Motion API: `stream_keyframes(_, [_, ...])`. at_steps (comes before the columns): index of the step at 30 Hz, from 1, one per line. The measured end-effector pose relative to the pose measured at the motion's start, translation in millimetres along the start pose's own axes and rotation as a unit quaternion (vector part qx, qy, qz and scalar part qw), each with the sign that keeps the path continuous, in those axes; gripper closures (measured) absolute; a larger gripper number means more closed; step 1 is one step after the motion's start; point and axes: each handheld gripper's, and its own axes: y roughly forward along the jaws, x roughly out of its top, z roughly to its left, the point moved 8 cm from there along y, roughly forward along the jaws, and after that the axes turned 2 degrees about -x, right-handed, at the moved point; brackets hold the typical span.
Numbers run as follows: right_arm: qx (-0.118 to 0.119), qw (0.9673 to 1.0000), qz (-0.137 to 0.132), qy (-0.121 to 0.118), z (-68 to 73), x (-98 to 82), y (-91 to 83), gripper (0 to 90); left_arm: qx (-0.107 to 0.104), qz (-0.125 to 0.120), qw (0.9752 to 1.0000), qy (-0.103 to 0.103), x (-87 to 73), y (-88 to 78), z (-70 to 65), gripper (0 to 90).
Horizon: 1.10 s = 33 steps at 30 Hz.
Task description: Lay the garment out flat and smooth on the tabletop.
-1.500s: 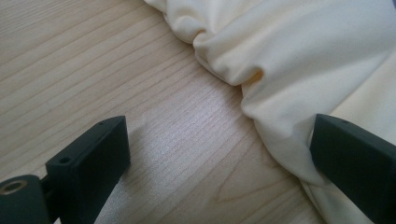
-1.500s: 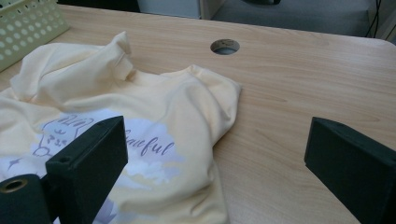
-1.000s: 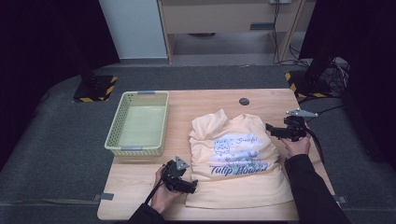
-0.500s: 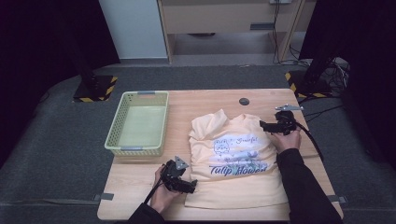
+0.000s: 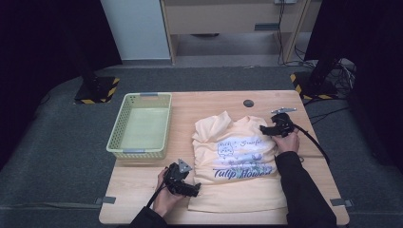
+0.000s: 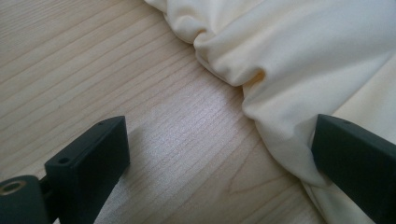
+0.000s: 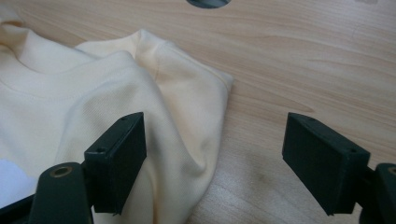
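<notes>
A cream T-shirt (image 5: 240,161) with a printed front lies crumpled on the wooden table (image 5: 204,102). My left gripper (image 5: 194,189) rests at the shirt's lower left edge. In the left gripper view its jaws (image 6: 217,135) stand wide open, a rolled fold of the shirt (image 6: 289,60) touching the right one. My right gripper (image 5: 263,129) sits low at the shirt's upper right corner. Its jaws (image 7: 215,126) have just been closing but are still open, and the shoulder corner of the shirt (image 7: 187,93) lies between them without being pressed.
A pale green plastic basket (image 5: 114,137) stands empty on the table's left half. A dark round cable hole (image 5: 248,103) sits near the far edge, behind the right gripper. Cables trail from both grippers. Yellow-and-black stand bases flank the table on the floor.
The right gripper has moved left and down from the table's right side onto the shirt's upper right corner. The left gripper and the shirt have stayed put.
</notes>
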Motion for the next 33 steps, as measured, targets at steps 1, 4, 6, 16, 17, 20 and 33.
stream_keyframes(1, [0.000,1.0000,0.003,-0.001,0.9,-0.7,1.4,22.2,0.000,0.000,1.0000,0.000,0.0,0.0,0.0,3.7])
stream_keyframes(4, [0.005,0.9999,0.008,-0.004,3.3,-2.8,4.2,24.2,0.000,0.000,1.0000,0.001,0.0,0.0,0.0,3.7])
stream_keyframes(6, [0.005,0.9999,0.013,-0.004,3.9,-4.1,5.8,24.8,0.000,0.000,1.0000,0.001,0.0,0.0,0.0,3.7])
stream_keyframes(16, [0.012,0.9995,0.029,-0.003,8.8,-9.5,13.0,33.1,0.000,0.000,1.0000,0.001,0.1,0.1,0.1,3.7])
stream_keyframes(17, [0.012,0.9995,0.029,-0.002,9.4,-9.8,13.5,34.1,0.000,0.000,1.0000,0.001,0.1,0.1,0.1,3.7])
stream_keyframes(20, [0.016,0.9995,0.027,0.003,10.8,-9.7,13.6,38.5,0.000,0.000,1.0000,0.001,0.1,0.1,0.1,3.7])
stream_keyframes(33, [0.034,0.9993,0.012,0.010,18.9,-9.7,12.1,67.2,0.001,0.000,1.0000,0.001,0.1,0.1,0.0,3.8])
